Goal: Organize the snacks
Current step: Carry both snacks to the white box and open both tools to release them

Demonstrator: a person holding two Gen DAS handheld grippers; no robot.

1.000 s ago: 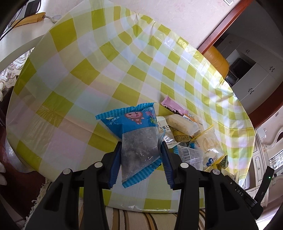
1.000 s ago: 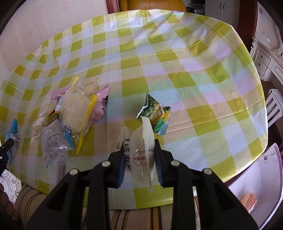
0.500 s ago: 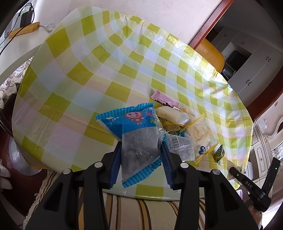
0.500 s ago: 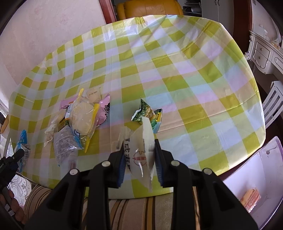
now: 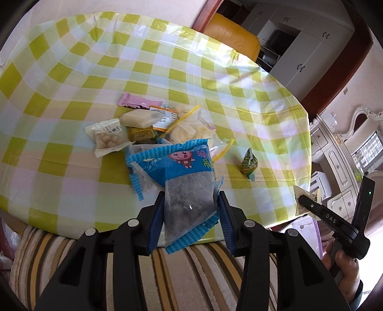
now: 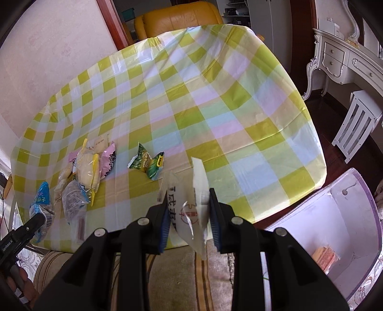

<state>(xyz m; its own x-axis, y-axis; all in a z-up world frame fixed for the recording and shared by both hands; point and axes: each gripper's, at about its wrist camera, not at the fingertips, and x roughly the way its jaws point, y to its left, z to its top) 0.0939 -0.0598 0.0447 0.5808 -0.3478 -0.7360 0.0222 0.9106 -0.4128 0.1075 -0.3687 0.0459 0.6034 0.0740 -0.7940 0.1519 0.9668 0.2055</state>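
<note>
My left gripper [image 5: 190,215] is shut on a blue snack packet [image 5: 184,177] with a cartoon face, held above the near edge of the checked table [image 5: 71,95]. My right gripper [image 6: 188,215] is shut on a white paper-like packet [image 6: 191,205] with red and black print, also over the near table edge. A pile of snacks [image 5: 153,124] lies on the table beyond the blue packet. A green packet [image 6: 147,162] lies apart from the pile. In the left wrist view the right gripper [image 5: 304,201] shows at the right with its white packet.
A white and lilac bin [image 6: 335,229] with an orange packet [image 6: 325,258] inside stands on the floor at the right. A striped cushion [image 5: 191,275] lies below the table edge. A yellow armchair [image 6: 177,19] and white cabinets [image 6: 347,59] stand beyond.
Both grippers have pulled back from the table and swung to the right with their packets. The bin now shows more fully under the right gripper.
</note>
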